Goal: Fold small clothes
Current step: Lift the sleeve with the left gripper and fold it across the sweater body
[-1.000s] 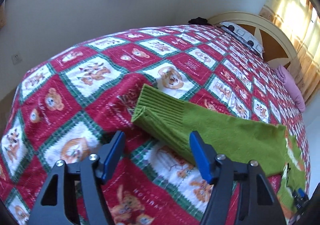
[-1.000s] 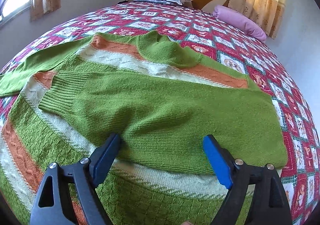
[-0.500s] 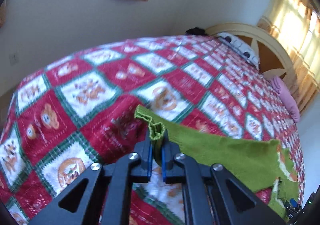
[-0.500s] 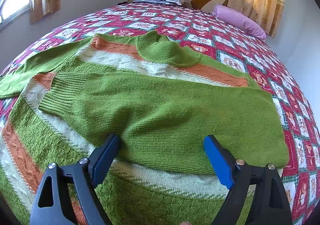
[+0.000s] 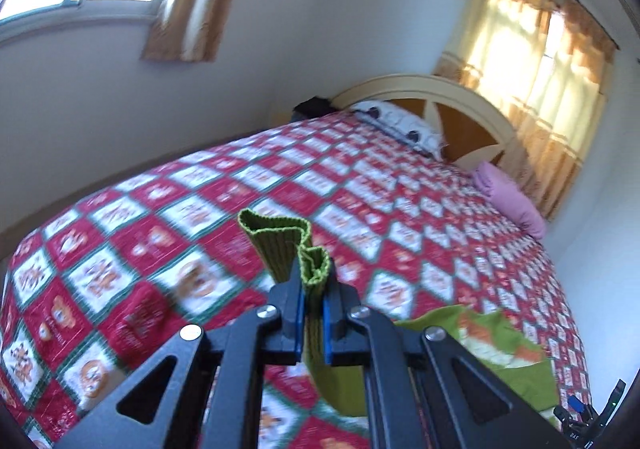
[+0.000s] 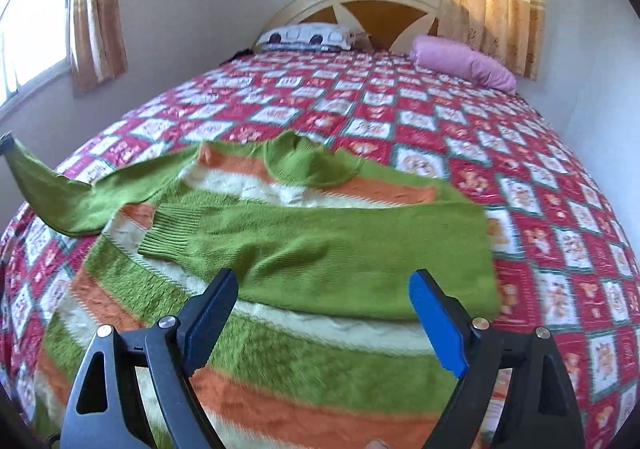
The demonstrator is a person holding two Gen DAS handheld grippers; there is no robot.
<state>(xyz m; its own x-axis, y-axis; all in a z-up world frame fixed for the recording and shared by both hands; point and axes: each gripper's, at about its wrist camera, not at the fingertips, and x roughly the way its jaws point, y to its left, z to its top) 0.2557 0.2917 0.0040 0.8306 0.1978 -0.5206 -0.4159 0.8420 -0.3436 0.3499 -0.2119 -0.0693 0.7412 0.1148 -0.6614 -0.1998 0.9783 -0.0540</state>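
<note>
Slipping is the main risk: the black left gripper with blue pads point(image 5: 314, 315) is clamped on only the narrow ribbed green cuff point(image 5: 316, 269) of the sweater's sleeve, and the rest of that cuff flares free just above and left of the jaws in the left wrist view. If the sleeve is carried across quickly, I judge that the stretchy rib could creep out of the pads, or the sleeve's weight could drag the body of the garment off square. A second risk is that a pull on this sleeve rucks up the other green sleeve point(image 6: 320, 253), which already lies folded across the chest at the centre of the right wrist view.

The black right gripper with blue pads point(image 6: 324, 323) has its jaws spread wide apart at the bottom of its own frame, above the garment, with nothing between them, so it pins nothing down.

The green, orange and cream striped knitted sweater point(image 6: 280, 361) lies flat on the red, white and green patchwork bedspread point(image 6: 520, 153), filling the lower left and centre of the right wrist view, round collar toward the headboard. Its held sleeve point(image 6: 60, 201) rises off the bed at the left edge, 1 of 2 sleeves not yet laid in.
</note>
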